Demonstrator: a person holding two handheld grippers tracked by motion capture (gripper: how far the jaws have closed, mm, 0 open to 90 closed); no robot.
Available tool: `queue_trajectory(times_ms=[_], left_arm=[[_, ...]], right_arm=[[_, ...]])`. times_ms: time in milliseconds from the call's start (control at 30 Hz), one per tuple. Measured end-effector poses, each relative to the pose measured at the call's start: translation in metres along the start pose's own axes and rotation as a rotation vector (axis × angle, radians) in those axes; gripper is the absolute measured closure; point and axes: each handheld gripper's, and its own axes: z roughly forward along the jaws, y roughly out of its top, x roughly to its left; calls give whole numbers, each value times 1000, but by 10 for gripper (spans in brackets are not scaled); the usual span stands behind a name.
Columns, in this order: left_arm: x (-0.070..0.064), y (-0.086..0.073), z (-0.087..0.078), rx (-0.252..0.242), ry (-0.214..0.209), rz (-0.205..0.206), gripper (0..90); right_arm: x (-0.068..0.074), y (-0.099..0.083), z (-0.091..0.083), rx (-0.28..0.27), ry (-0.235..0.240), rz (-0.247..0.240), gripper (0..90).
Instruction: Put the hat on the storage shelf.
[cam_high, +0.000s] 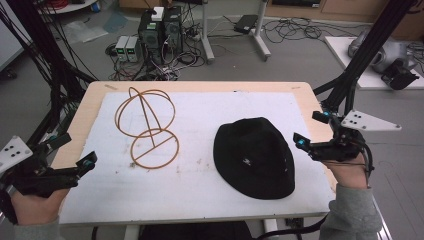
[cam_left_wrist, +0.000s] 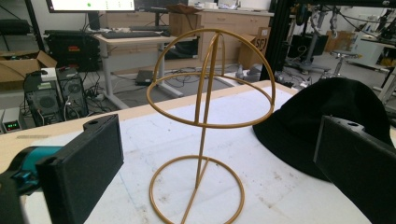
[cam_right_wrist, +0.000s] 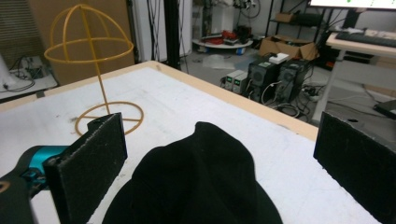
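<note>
Both grippers, left (cam_high: 82, 167) & right (cam_high: 312, 132), gape wide w/ nothing held; a careless grab at the black hat (cam_high: 255, 156) could topple the wire hat stand (cam_high: 147, 127).

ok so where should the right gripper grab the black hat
Probably the brim edge nearest the right gripper, coming in low from the right side of the table. The black hat lies flat, crown up, on the white mat; the crown looks soft and too wide for the open jaws, while the thin brim can be pinched between them. The wire stand stands apart from it on the left.
</note>
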Motion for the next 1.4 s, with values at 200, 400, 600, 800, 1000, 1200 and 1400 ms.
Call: queue_trajectory(times_ms=[200, 400, 600, 800, 1000, 1200, 1400], left_arm=[[-2, -3, -2, 11, 3, 0, 17], [-3, -4, -2, 18, -5, 3, 17], [-4, -6, -1, 28, -12, -1, 17], [-4, -7, -1, 37, -7, 2, 17], [-5, -6, -4, 31, -5, 4, 17], [-5, -7, -4, 36, -3, 3, 17], [-4, -8, -3, 38, -3, -1, 17]], right_arm=[[3, -4, 28, 64, 35, -4, 17], [5, -4, 47, 102, 47, -8, 17], [4, -3, 64, 116, 57, 2, 17], [1, -6, 76, 165, 70, 10, 22], [0, -9, 82, 171, 84, 14, 45], [0, -12, 91, 201, 86, 21, 73], [-3, -16, 92, 219, 115, 35, 230]])
